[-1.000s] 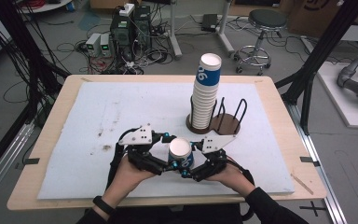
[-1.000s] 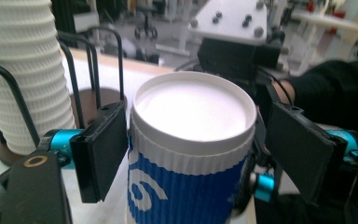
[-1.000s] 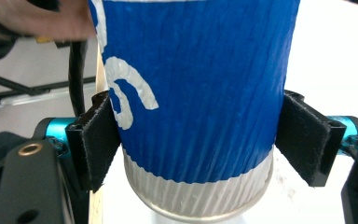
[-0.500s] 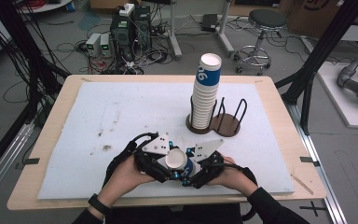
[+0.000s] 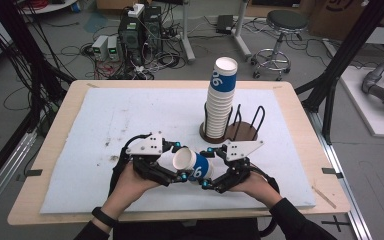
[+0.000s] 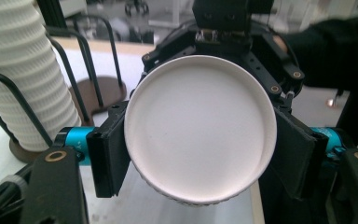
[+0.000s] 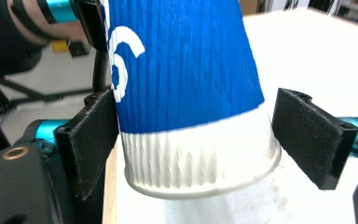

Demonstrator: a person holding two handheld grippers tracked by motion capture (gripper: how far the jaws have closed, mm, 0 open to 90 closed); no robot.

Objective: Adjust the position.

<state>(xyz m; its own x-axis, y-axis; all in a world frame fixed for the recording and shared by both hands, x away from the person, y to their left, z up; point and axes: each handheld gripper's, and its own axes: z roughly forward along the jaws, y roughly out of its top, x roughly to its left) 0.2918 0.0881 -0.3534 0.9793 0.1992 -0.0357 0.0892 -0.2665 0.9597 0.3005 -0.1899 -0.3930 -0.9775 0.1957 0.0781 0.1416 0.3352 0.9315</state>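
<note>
A wooden bench (image 5: 300, 107) carries a pale blue-white mat (image 5: 130, 120) with dark specks near its left middle. Toward the right rear of the mat stands a tall stack of paper cups (image 5: 219, 107), white and ribbed, the top one blue-banded and leaning a little. The stack sits in a round brown holder (image 5: 240, 132) with black wire hoops (image 5: 254, 116) rising beside it. Beyond the bench, on the grey floor, stand a round stool (image 5: 286, 22), dark computer boxes (image 5: 139, 32) and tangled cables (image 5: 70, 50). Black frame posts (image 5: 350, 50) flank the bench.
</note>
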